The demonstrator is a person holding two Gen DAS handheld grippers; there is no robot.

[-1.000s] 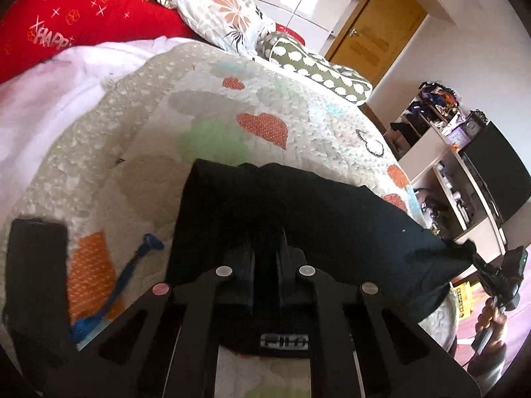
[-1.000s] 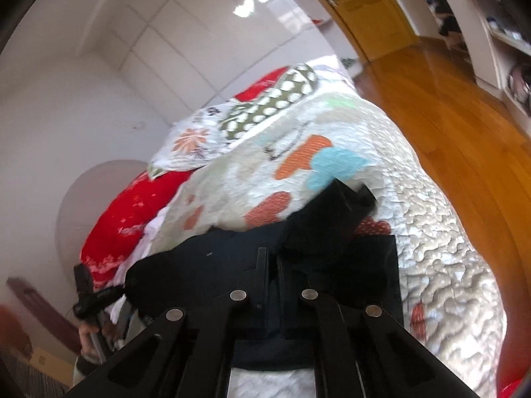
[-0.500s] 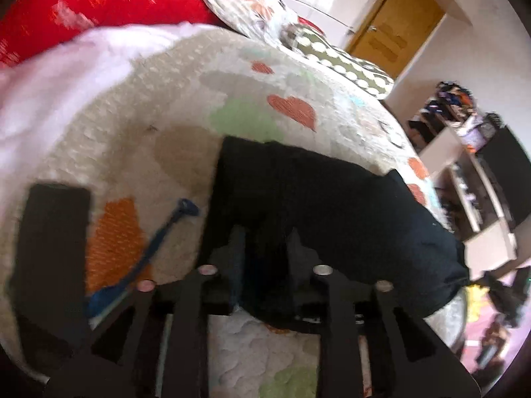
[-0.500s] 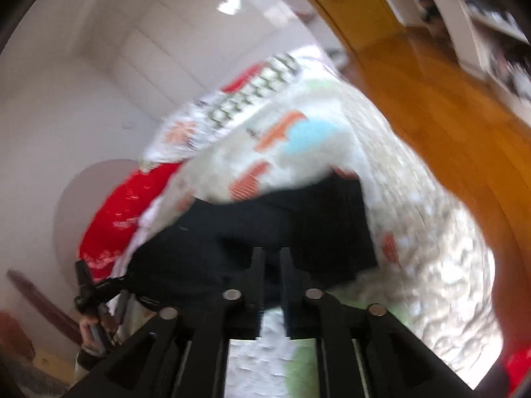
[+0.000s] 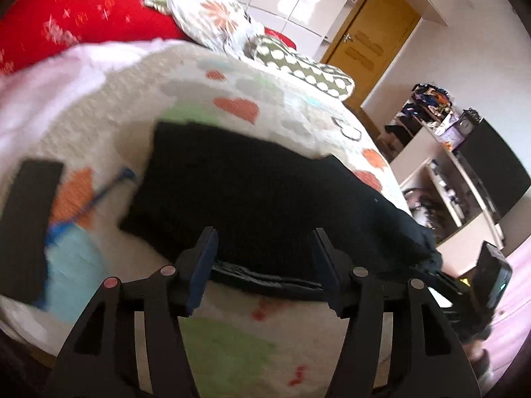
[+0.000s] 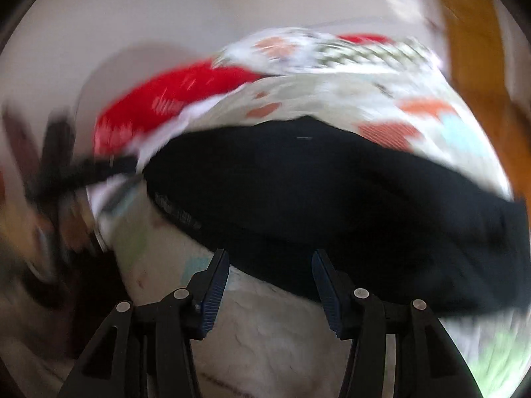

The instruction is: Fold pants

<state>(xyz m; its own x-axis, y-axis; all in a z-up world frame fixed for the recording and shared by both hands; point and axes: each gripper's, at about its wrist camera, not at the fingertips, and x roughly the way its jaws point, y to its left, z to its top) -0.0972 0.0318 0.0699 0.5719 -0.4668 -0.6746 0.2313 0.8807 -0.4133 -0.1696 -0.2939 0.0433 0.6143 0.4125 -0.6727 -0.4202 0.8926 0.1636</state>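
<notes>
Black pants [image 5: 265, 199] lie folded across a quilted bed cover, also seen in the blurred right wrist view as the pants [image 6: 332, 199]. My left gripper [image 5: 264, 242] hovers at their near edge with its jaws opening; the waistband edge lies between the fingers, which do not press it. My right gripper [image 6: 270, 262] is drawn back to the near edge too, its jaws opening, with only cloth edge and quilt between the blue pads [image 6: 215, 288]. The right gripper's body [image 5: 491, 275] shows at the left wrist view's right edge.
The quilt [image 5: 232, 348] has hearts and coloured patches. A black flat object [image 5: 30, 219] and a blue strap [image 5: 99, 195] lie at the left. Red cushion [image 5: 83, 20], floral pillow [image 5: 215, 20] and dotted pillow [image 5: 298, 66] sit at the head. Shelves [image 5: 448, 165] stand right.
Both grippers went from shut on the black pants to open and let the cloth drop flat on the quilt. Both pulled back toward the near edge; the right one also rolled.
</notes>
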